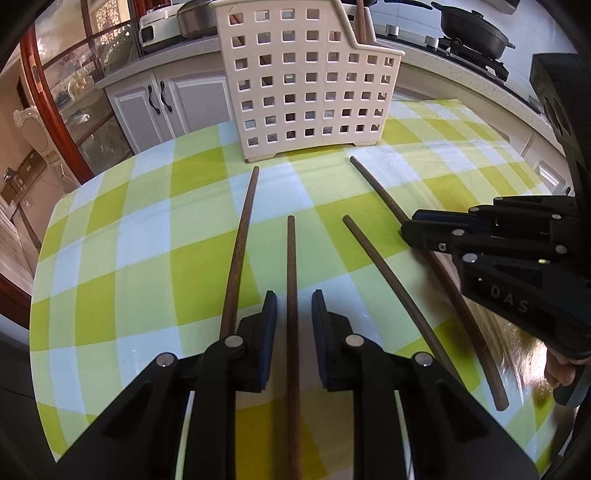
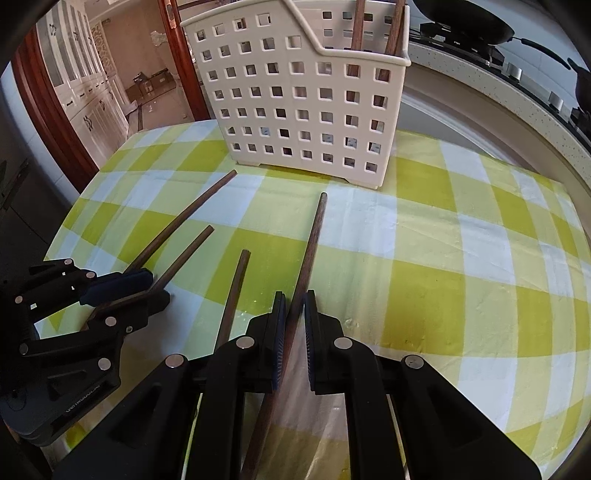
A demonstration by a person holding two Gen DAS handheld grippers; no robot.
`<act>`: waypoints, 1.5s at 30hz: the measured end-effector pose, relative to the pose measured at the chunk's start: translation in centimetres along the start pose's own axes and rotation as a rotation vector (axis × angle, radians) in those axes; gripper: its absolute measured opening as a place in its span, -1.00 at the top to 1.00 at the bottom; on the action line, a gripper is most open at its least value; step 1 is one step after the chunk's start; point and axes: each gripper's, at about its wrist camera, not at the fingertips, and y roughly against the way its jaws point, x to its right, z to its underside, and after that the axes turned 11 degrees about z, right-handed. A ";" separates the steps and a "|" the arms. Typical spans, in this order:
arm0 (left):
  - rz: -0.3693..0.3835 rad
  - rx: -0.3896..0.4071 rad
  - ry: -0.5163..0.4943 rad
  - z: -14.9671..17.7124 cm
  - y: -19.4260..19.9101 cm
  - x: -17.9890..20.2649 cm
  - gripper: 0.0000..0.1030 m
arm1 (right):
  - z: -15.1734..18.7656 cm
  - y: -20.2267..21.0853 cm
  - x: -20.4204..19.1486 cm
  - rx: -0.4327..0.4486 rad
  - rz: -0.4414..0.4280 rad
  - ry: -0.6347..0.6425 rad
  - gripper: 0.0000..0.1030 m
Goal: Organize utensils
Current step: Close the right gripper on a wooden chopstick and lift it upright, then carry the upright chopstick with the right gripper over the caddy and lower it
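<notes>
Two chopsticks (image 2: 356,33) upright in the perforated caddy's (image 2: 295,110) low right compartment

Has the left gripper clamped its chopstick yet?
No: the left gripper's pads stand apart on either side of the chopstick, with gaps showing.

The left matte black plastic two-finger claw (image 1: 293,308) is built from angular linkage arms joined by round silver pivot pins, and its flat fingers carry dark blue ribbed pads (image 1: 269,332). The right black plastic claw (image 2: 294,308) has the same build, with silver pins and blue ridged pads (image 2: 280,332). Seen from the left wrist view, its housing bears pale embossed letters "DAS" and a small silver screw.
</notes>
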 end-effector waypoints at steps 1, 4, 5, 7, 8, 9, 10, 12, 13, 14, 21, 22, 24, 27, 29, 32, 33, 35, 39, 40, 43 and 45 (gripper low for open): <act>0.000 0.001 0.002 0.0 -0.1 0.0 0.70 | 0.0 0.0 -0.1 0.005 0.005 0.003 0.85; -0.003 0.006 0.018 -0.3 -0.3 -0.2 0.89 | -0.1 -0.1 -0.2 0.018 0.005 0.003 0.85; 0.001 0.007 0.024 -0.4 -0.3 -0.3 0.89 | -0.1 -0.2 -0.2 0.019 0.003 0.001 0.85; 0.017 0.011 0.038 -0.5 -0.2 -0.4 0.89 | -0.1 -0.1 -0.1 0.024 -0.003 -0.005 0.85; 0.024 0.018 0.045 -0.4 -0.1 -0.5 0.89 | -0.1 -0.2 0.0 0.027 -0.007 -0.008 0.87; 0.026 0.026 0.050 -0.4 0.2 -0.5 0.89 | 0.0 -0.1 0.1 0.026 -0.009 -0.014 0.87; 0.032 0.044 0.056 -0.2 0.6 -0.5 0.89 | 0.1 0.1 0.3 0.028 -0.012 -0.021 0.87; 0.046 0.077 0.066 -0.1 1.7 -0.4 0.89 | 0.3 0.8 0.6 0.040 -0.017 -0.027 0.87; 0.050 0.097 0.068 -0.1 2.4 -0.3 0.89 | 0.3 1.4 0.7 0.049 -0.020 -0.026 0.87; 0.052 0.114 0.070 0.0 3.0 -0.1 0.89 | 0.5 1.9 0.9 0.058 -0.024 -0.028 0.88; 0.075 0.263 0.080 0.6 9.0 1.1 0.89 | 1.2 6.1 2.1 0.118 -0.045 -0.062 0.88; 0.071 0.277 0.079 0.7 9.7 1.3 0.89 | 1.3 6.7 2.3 0.127 -0.047 -0.064 0.88; 0.065 0.304 0.078 0.8 11.1 1.7 0.89 | 1.5 7.9 2.5 0.145 -0.050 -0.067 0.88; 0.058 0.348 0.078 0.9 13.2 2.2 0.89 | 1.6 9.9 2.9 0.174 -0.053 -0.070 0.88; 0.056 0.381 0.076 1.1 14.5 2.5 0.89 | 1.7 11.1 3.0 0.193 -0.053 -0.070 0.88; 0.052 0.406 0.077 1.3 15.9 2.7 0.89 | 1.8 12.3 3.2 0.215 -0.052 -0.066 0.88; 0.053 0.411 0.079 1.4 16.2 2.8 0.89 | 1.9 12.8 3.2 0.224 -0.051 -0.066 0.88; 0.062 0.423 0.090 1.7 16.9 2.7 0.89 | 2.0 13.7 3.3 0.240 -0.052 -0.066 0.88; 0.067 0.444 0.100 2.3 18.0 2.9 0.89 | 2.3 14.9 3.2 0.261 -0.056 -0.065 0.88; 0.066 0.447 0.100 2.4 18.2 3.0 0.89 | 2.4 15.2 3.2 0.265 -0.058 -0.066 0.88; 0.064 0.462 0.102 2.7 18.9 3.1 0.89 | 2.6 16.0 3.1 0.278 -0.059 -0.068 0.88; 0.063 0.472 0.102 2.8 19.4 3.2 0.89 | 2.7 16.3 3.1 0.285 -0.060 -0.068 0.88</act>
